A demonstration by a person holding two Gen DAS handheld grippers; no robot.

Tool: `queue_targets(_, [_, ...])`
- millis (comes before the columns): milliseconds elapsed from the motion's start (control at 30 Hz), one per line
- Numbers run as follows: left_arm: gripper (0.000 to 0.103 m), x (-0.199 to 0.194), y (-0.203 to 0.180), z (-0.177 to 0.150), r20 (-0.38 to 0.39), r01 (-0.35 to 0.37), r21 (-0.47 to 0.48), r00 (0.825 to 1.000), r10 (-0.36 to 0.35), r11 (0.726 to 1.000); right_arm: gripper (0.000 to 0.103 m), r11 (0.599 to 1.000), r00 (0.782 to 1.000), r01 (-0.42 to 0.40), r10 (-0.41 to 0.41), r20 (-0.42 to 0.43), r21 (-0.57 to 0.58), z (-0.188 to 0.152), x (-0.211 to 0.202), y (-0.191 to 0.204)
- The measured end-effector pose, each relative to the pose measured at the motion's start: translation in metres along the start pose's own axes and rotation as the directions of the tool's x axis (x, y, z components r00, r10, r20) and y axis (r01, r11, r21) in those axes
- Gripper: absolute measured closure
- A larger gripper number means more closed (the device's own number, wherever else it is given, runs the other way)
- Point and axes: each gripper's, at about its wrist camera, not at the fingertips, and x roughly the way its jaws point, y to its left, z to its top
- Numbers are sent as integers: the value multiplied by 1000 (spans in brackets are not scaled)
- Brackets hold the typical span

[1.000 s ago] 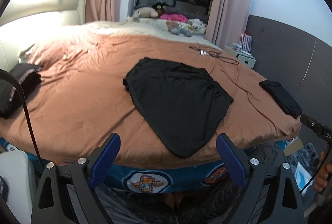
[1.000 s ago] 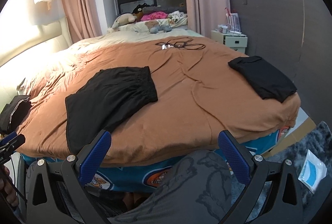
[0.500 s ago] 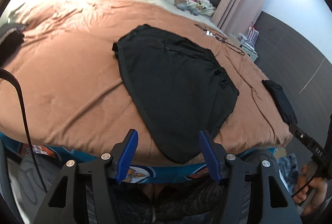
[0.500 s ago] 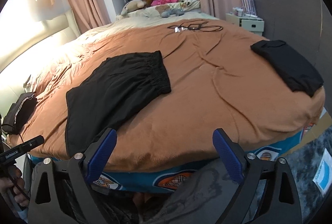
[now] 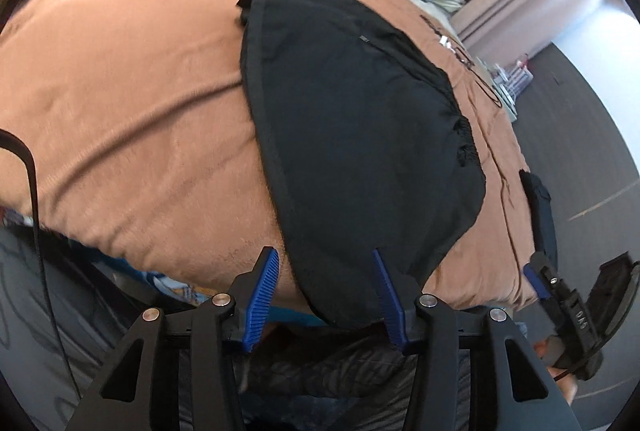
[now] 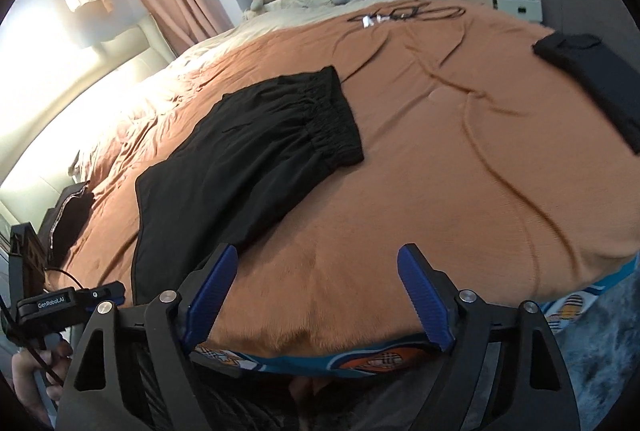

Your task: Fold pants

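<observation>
black fabric pants (image 5: 360, 135) flat on brown-blanketed bed (image 5: 132, 103) | left tool (image 5: 325, 295) closing, hem between jaws (untouched) | right tool (image 6: 318, 295) closing, empty

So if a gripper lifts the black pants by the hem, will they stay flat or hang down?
The black pants probably hang limp: thin fabric lies flat on the brown blanket and drapes over its edge. The gathered waistband looks thicker, so it may drag.

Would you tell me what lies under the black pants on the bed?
The black pants lie flat on the brown blanket, which shows all around them; whatever is beneath the blanket there is covered.
</observation>
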Motion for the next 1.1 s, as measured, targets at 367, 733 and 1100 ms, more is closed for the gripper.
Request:
queue_targets(367, [52, 13, 15, 9, -36, 58, -190, 997, -66, 980, 21, 995, 995, -81, 84, -61, 55, 13, 21, -28])
queue_targets(733, [52, 20, 16, -4, -35, 167, -377, 980, -194, 911, 21, 981, 981, -152, 164, -100, 118, 16, 36, -45])
queue_targets(1100, [55, 20, 6, -10, 23, 116, -352, 993, -115, 929, 21, 970, 977, -168, 188, -102, 174, 30, 51, -44])
